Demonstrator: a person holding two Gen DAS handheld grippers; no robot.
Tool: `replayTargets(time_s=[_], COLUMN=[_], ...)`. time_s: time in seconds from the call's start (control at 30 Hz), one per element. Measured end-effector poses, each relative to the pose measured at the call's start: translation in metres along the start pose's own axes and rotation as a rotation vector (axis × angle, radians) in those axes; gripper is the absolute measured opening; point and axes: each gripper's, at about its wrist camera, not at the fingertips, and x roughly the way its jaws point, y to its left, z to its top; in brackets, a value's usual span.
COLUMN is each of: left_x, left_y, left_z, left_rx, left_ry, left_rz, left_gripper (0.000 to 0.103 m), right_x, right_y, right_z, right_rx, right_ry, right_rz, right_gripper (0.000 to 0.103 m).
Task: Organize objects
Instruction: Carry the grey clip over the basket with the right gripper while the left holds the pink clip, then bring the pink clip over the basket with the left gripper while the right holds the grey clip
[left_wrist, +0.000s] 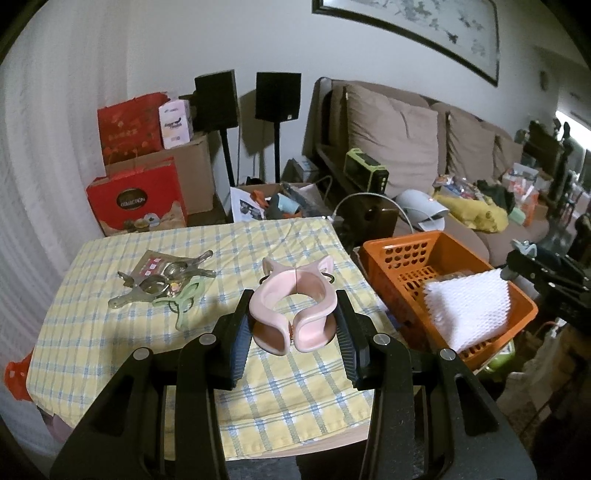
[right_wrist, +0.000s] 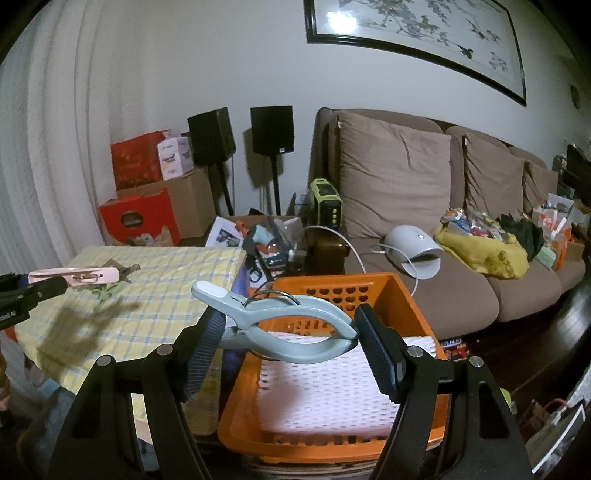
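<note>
R gripper clamped on blue-grey clip, held just above near end of orange basket, long axis crosswise to jaws; nearer hand. L gripper clamped on pink clip, left of basket, over checked tablecloth.

- right gripper has its jaws clamped on a blue clip, hanging over the orange basket
- white foam mesh lying in the basket
- left gripper over the desk with a pink clip
</note>
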Motion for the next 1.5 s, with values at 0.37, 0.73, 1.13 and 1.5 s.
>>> replayTargets(time_s=[0.37, 0.73, 1.13, 1.5], left_x=[0.002, 0.004, 0.004, 0.006], left_y=[-0.018, -0.033, -0.039, -0.048], left_z=[0.008, 0.011, 0.018, 0.022], left_rx=[0.03, 0.058, 0.065, 0.077], left_ry=[-0.011, -0.024, -0.038, -0.052], left_rz=[-0.041, -0.049, -0.058, -0.06], left_gripper=[0.039, 0.039, 0.039, 0.039], right_x=[-0.002, -0.005, -0.006, -0.007], right_y=[-0.01, -0.019, -0.029, -0.038], right_z=[0.002, 0.004, 0.004, 0.005], right_rx=[0.011, 0.024, 0.037, 0.045], right_ry=[0.003, -0.001, 0.001, 0.001], right_rz=[-0.009, -0.02, -0.034, -0.052], right_gripper=[0.074, 0.074, 0.074, 0.074])
